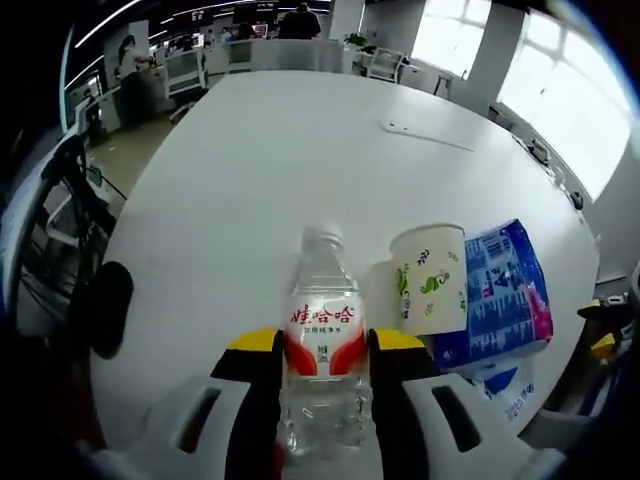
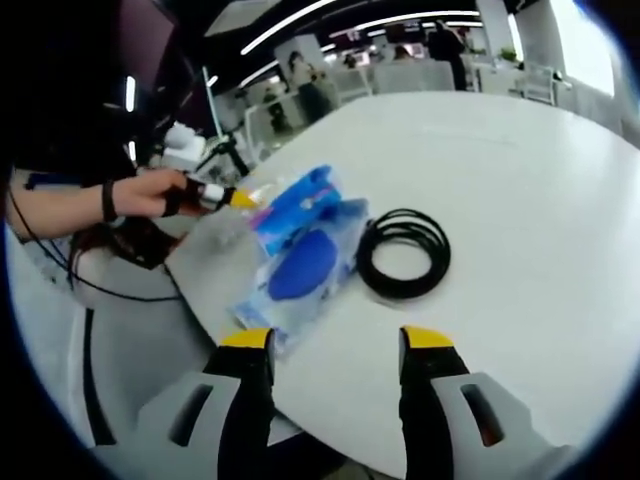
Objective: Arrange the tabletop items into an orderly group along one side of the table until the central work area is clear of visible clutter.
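Note:
A clear water bottle [image 1: 322, 285] with a red and white label stands between my left gripper's [image 1: 325, 345] yellow-tipped jaws, which press against its sides. To its right a paper cup [image 1: 432, 278] lies against a blue tissue pack [image 1: 505, 295]. In the right gripper view the blue pack [image 2: 300, 250] lies near the table's corner, with a coiled black cable [image 2: 404, 252] beside it. My right gripper [image 2: 335, 345] is open over the table edge, a little short of both, with nothing between its jaws. The left gripper [image 2: 228, 198] shows beyond the pack, held by a person's hand [image 2: 150, 192].
The white table [image 1: 270, 170] stretches far ahead, with a flat white plate [image 1: 430, 133] set in it at the far right. A black object [image 1: 105, 305] sits off the left edge. Desks, chairs and people fill the office behind.

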Motion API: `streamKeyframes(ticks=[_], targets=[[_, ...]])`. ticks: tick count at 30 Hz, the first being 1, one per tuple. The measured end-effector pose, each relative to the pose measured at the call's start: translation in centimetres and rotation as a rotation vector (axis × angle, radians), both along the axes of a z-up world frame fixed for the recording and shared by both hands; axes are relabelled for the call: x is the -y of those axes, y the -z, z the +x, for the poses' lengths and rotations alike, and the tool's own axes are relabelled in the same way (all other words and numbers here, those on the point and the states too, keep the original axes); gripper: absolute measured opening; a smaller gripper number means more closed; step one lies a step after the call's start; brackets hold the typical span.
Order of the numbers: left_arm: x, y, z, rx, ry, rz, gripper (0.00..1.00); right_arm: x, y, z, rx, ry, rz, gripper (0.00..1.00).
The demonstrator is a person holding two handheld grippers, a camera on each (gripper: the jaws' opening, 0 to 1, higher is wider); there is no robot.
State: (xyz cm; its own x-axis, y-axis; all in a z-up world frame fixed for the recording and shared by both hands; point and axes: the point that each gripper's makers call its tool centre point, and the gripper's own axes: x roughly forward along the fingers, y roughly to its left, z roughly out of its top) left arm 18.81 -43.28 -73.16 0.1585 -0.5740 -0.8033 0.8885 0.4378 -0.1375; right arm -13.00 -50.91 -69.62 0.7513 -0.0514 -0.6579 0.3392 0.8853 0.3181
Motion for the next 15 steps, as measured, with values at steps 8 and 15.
streamKeyframes(ticks=[8, 15], targets=[[-0.7, -0.5, -0.3, 0.018, 0.013, 0.003, 0.32, -0.3, -0.2, 0.5, 0.009, -0.02, -0.007, 0.49], [0.7, 0.0, -0.2, 0.025, 0.037, 0.024, 0.38, -0.3, -1.2, 1.0, 0.026, -0.051, -0.037, 0.53]])
